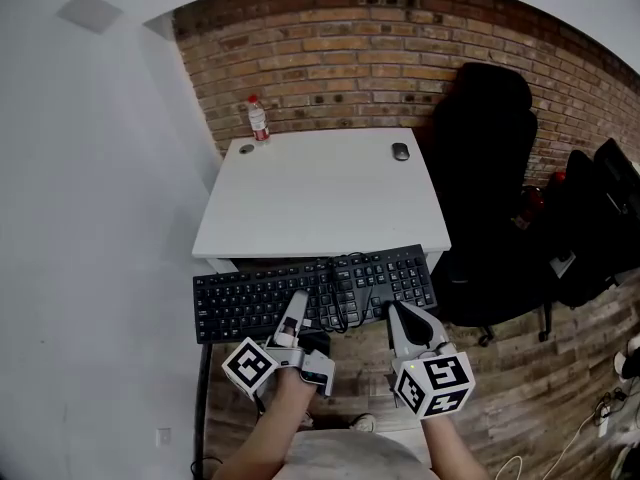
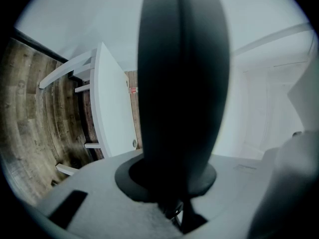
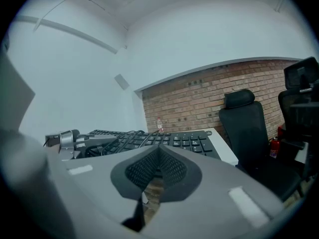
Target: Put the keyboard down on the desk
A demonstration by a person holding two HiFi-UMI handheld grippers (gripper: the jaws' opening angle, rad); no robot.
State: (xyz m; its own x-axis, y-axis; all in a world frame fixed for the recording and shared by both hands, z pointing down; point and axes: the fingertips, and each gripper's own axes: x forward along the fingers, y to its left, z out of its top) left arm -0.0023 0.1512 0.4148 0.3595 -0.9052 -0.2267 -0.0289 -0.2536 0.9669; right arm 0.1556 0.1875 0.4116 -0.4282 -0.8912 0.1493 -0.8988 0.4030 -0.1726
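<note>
Since the keyboard (image 1: pixel 315 290) hangs in the air just short of the desk (image 1: pixel 320 193), imo the trick is to carry it forward level and lower it flat before letting go. My left claw (image 1: pixel 297 303) is clamped on its near edge, left of middle. My right claw (image 1: pixel 398 315) is closed with nothing in it, tip right at that edge further right.

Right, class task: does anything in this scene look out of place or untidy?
Yes. The keyboard is off the desk, held in the air at its near edge by the left tongs. Its cable lies in a loose tangle across the keys.
</note>
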